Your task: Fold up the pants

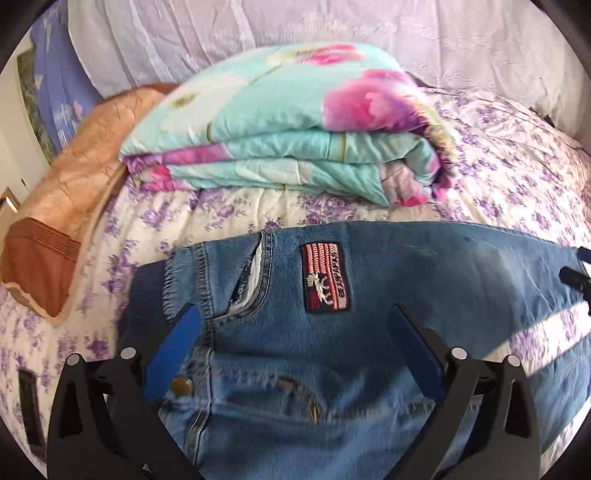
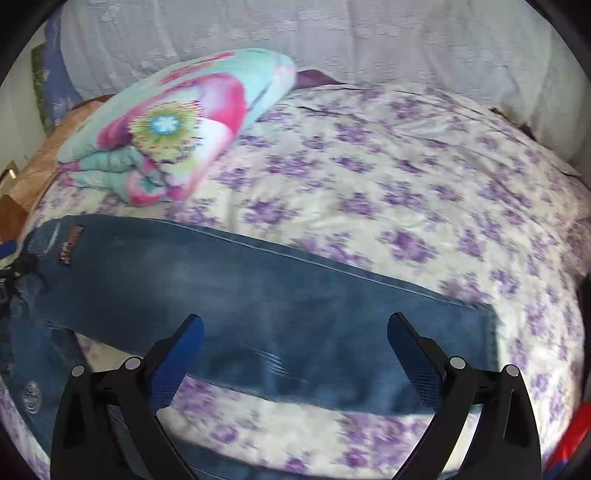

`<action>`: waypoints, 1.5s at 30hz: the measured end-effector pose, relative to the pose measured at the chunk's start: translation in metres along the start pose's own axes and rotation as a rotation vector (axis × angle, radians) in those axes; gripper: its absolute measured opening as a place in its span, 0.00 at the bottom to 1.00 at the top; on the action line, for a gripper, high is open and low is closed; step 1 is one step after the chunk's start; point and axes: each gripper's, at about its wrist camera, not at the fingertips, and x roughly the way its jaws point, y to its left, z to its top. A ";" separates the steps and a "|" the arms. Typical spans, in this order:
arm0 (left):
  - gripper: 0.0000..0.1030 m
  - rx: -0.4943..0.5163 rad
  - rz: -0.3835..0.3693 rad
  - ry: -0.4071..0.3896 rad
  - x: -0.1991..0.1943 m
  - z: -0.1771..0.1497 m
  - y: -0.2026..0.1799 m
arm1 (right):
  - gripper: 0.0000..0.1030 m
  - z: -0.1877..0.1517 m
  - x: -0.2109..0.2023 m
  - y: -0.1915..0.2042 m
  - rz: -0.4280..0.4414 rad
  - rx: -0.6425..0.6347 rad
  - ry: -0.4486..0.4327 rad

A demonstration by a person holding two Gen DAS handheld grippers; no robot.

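Note:
Blue jeans [image 1: 388, 277] lie flat on the bed, waist to the left. A red striped patch [image 1: 325, 278] sits beside the front pocket, and a brass button [image 1: 183, 386] shows near the fly. My left gripper [image 1: 293, 321] hovers open over the waist and hip area, nothing between its blue pads. In the right wrist view one jeans leg [image 2: 258, 295] stretches to the right, its hem [image 2: 493, 332] near the right finger. My right gripper [image 2: 295, 328] is open above the lower leg. The second leg [image 2: 33, 350] runs down at the left.
The bed carries a white sheet with purple flowers [image 2: 406, 184]. A folded turquoise and pink floral quilt [image 1: 295, 125] lies just beyond the jeans. A tan pillow [image 1: 74, 184] is at the left. White lacy fabric [image 1: 369, 33] covers the back.

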 end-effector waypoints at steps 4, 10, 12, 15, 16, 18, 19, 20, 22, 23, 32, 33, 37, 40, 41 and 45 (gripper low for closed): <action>0.96 -0.049 0.014 0.058 0.032 0.008 0.005 | 0.97 0.028 0.030 0.053 0.141 -0.059 0.034; 0.96 -0.082 0.055 0.073 0.055 0.008 0.015 | 0.92 0.053 0.070 0.089 0.256 -0.086 0.103; 0.96 -0.059 0.146 0.052 0.062 0.010 0.014 | 0.92 0.053 0.093 0.095 0.101 -0.142 0.147; 0.96 -0.069 0.172 0.066 0.076 0.014 0.015 | 0.96 0.055 0.113 0.078 0.075 -0.115 0.160; 0.96 -0.071 0.177 0.063 0.078 0.015 0.016 | 0.97 0.057 0.111 0.074 0.046 -0.104 0.140; 0.96 -0.085 0.185 0.065 0.082 0.020 0.017 | 0.97 0.060 0.107 0.069 -0.013 -0.087 0.107; 0.96 -0.104 0.184 0.067 0.082 0.022 0.019 | 0.97 0.061 0.103 0.066 -0.066 -0.067 0.083; 0.96 -0.123 0.185 0.068 0.081 0.023 0.021 | 0.97 0.060 0.096 0.062 -0.160 -0.050 0.040; 0.96 -0.137 0.186 0.060 0.074 0.022 0.020 | 0.97 0.056 0.076 0.056 -0.284 -0.038 -0.047; 0.96 -0.131 0.184 0.045 0.066 0.020 0.017 | 0.97 0.051 0.067 0.052 -0.267 -0.025 -0.065; 0.96 -0.009 0.242 0.020 0.046 -0.003 0.007 | 0.97 -0.002 0.074 -0.051 -0.153 0.037 0.176; 0.96 -0.011 0.302 0.030 0.055 -0.004 0.018 | 0.97 -0.006 0.072 -0.080 -0.153 0.084 0.158; 0.96 -0.081 0.329 0.051 0.068 -0.006 0.051 | 0.54 -0.015 0.043 -0.136 -0.089 0.235 0.099; 0.96 -0.112 0.301 0.041 0.050 -0.006 0.052 | 0.73 -0.021 0.012 -0.121 -0.200 0.210 0.040; 0.96 -0.089 0.283 0.023 0.041 -0.007 0.048 | 0.94 -0.028 -0.001 -0.109 -0.181 0.158 0.004; 0.96 0.025 0.276 0.002 0.029 -0.020 0.027 | 0.97 -0.052 0.008 -0.115 -0.230 0.040 0.124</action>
